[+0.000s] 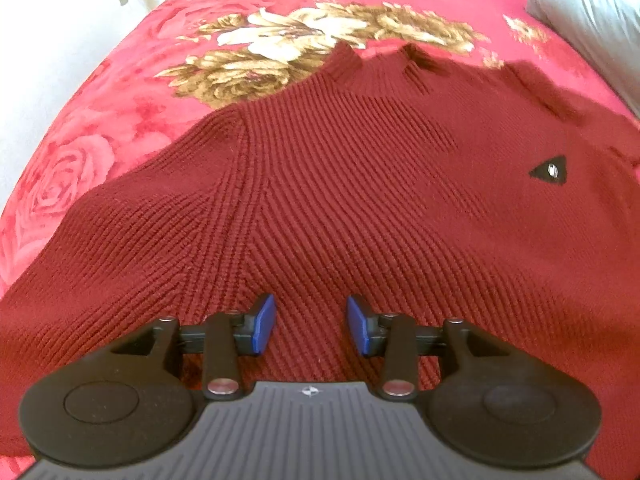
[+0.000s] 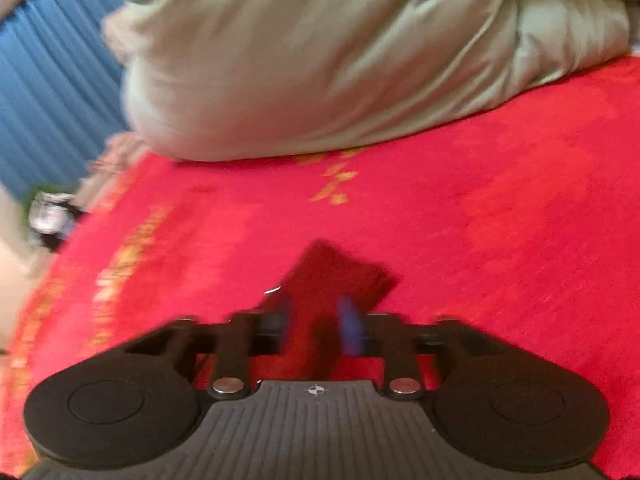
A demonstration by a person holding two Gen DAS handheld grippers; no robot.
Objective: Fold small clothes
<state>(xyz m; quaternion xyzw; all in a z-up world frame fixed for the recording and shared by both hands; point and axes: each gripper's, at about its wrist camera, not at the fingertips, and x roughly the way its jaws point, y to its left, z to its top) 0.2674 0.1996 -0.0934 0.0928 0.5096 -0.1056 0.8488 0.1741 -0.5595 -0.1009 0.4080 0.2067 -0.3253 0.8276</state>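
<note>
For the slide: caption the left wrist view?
Left gripper open above a dark red knit sweater on a floral bedspread.

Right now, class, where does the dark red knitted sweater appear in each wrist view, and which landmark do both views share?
Left wrist view: the sweater fills the middle and lower picture, spread flat, with the left gripper over it.
Right wrist view: only a blurred dark red strip shows low centre, between the right gripper fingers.
Shared landmark: the red floral blanket; the pale green pillow also shows in both.
</note>
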